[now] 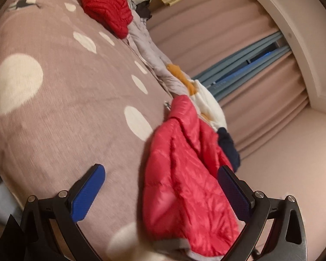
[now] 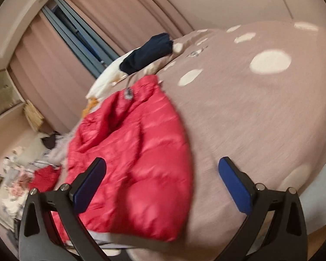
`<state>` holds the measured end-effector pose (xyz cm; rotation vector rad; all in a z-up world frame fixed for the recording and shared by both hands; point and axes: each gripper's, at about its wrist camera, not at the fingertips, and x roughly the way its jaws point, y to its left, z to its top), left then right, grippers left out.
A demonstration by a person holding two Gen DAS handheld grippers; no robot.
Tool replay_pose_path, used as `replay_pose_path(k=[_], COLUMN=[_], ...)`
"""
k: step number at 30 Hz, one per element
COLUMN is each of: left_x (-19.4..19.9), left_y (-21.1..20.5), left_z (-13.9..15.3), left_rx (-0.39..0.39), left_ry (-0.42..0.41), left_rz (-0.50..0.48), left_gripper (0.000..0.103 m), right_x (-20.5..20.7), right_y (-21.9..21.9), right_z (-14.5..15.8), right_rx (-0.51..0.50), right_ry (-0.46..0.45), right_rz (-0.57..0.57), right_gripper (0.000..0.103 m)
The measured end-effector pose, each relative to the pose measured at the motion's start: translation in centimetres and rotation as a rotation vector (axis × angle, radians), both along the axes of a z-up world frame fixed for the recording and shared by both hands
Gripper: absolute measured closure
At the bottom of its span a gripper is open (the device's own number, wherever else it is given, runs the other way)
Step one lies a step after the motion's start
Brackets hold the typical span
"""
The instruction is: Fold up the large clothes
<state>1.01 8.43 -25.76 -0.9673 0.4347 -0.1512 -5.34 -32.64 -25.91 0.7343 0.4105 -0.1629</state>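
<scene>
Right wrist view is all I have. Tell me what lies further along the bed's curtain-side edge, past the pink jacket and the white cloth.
Observer: A darker red jacket lies bunched at the far end of the bed.
Operator: Report the left gripper.
Observer: The left gripper is open, and the pink jacket shows between its fingers, not pinched.
Operator: Describe what joins the two jackets.
Observer: A pale grey garment trails along that edge.

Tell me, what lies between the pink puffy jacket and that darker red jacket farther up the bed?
In the left wrist view, a rumpled grey garment with an orange piece and a white cloth runs along the bed's edge between the pink jacket and the red jacket.
</scene>
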Motion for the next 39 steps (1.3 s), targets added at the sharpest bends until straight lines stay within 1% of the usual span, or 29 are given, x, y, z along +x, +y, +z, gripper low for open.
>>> replay_pose_path(k=[1, 3, 5, 6, 7, 10, 11, 13, 15, 17, 19, 20, 22, 23, 25, 26, 27, 28, 30, 31, 32, 33, 34, 35, 36, 37, 39], left_x=[0.1, 0.4, 0.8, 0.9, 1.0, 1.1, 1.4, 1.9, 2.1, 2.3, 2.6, 2.6, 2.8, 2.8, 2.9, 2.8, 2.8, 2.8, 2.9, 3.0, 3.2, 3.3, 3.4, 3.7, 3.8, 3.8, 3.5], left_y=[-0.2, -0.7, -1.9, -2.5, -3.2, -4.7, -5.0, -5.2, -5.0, -4.6, -4.6, -4.8, -5.2, -5.3, -5.3, -5.1, -4.9, -4.8, -5.0, -5.1, -5.3, -5.5, -5.7, -6.1, -6.3, -6.3, -6.0], left_z=[0.0, -0.2, -0.6, -0.8, -0.9, -0.2, 0.1, 0.4, 0.3, 0.4, 0.9, 0.9, 0.9, 0.6, -0.2, -0.5, -0.5, -0.3, -0.1, 0.0, -0.1, -0.2, -0.4, -0.6, -0.7, -0.8, -1.0], left_rx=[-0.02, -0.101, -0.211, -0.239, -0.248, -0.175, -0.164, -0.17, -0.182, -0.205, -0.209, -0.201, -0.189, -0.182, -0.188, -0.199, -0.205, -0.194, -0.14, -0.113, -0.083, -0.044, 0.004, 0.065, 0.099, 0.105, 0.083], left_ry=[0.004, 0.008, 0.022, 0.027, 0.034, 0.031, 0.027, 0.031, 0.039, 0.041, 0.024, 0.012, 0.016, 0.027, 0.063, 0.072, 0.071, 0.075, 0.085, 0.089, 0.101, 0.123, 0.157, 0.198, 0.21, 0.202, 0.201], left_rz=[-0.016, -0.085, -0.191, -0.225, -0.246, -0.266, -0.285, -0.312, -0.31, -0.304, -0.328, -0.349, -0.369, -0.359, -0.326, -0.304, -0.3, -0.295, -0.275, -0.272, -0.258, -0.234, -0.212, -0.193, -0.187, -0.182, -0.177], left_gripper=[0.001, 0.001, 0.001, 0.001, 0.001, 0.001, 0.001, 0.001, 0.002, 0.003, 0.015, 0.023, 0.024, 0.024, 0.026, 0.029, 0.029, 0.029, 0.03, 0.032, 0.04, 0.053, 0.061, 0.074, 0.076, 0.076, 0.076], right_x=[0.3, 0.8, 1.5, 1.8, 2.1, 2.6, 2.5, 2.4, 2.5, 2.4, 2.3, 2.3, 2.8, 2.9, 3.2, 3.5, 3.8, 3.8, 3.8, 4.0, 4.2, 4.5, 4.7, 4.8, 5.0, 5.2, 5.6], right_y=[0.5, 1.7, 2.8, 3.1, 3.5, 4.1, 4.1, 3.9, 3.8, 3.9, 4.1, 4.2, 4.8, 5.1, 5.5, 5.6, 5.6, 5.5, 5.6, 5.8, 5.9, 6.0, 6.2, 6.3, 6.4, 6.5, 6.5], right_z=[-0.1, 0.1, 0.1, 0.2, 0.1, 0.1, 0.1, -0.2, -0.5, -0.4, -0.3, -0.3, -0.4, -0.3, -0.1, -0.2, -0.5, -0.4, -0.2, 0.0, 0.0, 0.1, 0.2, 0.3, 0.3, 0.1, -0.3], right_rx=[0.018, 0.035, 0.072, 0.091, 0.111, 0.144, 0.16, 0.223, 0.274, 0.281, 0.293, 0.319, 0.395, 0.423, 0.397, 0.364, 0.339, 0.326, 0.295, 0.269, 0.253, 0.24, 0.222, 0.208, 0.194, 0.164, 0.117], right_ry=[-0.002, -0.003, -0.005, -0.008, -0.008, -0.002, -0.008, -0.029, -0.034, -0.04, -0.041, -0.052, -0.072, -0.081, -0.072, -0.035, 0.018, 0.033, 0.012, 0.011, 0.017, 0.022, 0.02, 0.02, 0.021, 0.034, 0.073], right_rz=[0.012, 0.048, 0.1, 0.116, 0.133, 0.149, 0.16, 0.193, 0.189, 0.182, 0.192, 0.209, 0.252, 0.269, 0.247, 0.218, 0.189, 0.18, 0.178, 0.175, 0.171, 0.165, 0.161, 0.159, 0.157, 0.152, 0.117], right_gripper=[0.0, 0.0, 0.0, 0.0, 0.0, 0.0, 0.0, 0.0, 0.0, 0.0, 0.0, 0.001, 0.002, 0.002, 0.004, 0.01, 0.018, 0.018, 0.018, 0.018, 0.018, 0.018, 0.018, 0.019, 0.024, 0.029, 0.052])
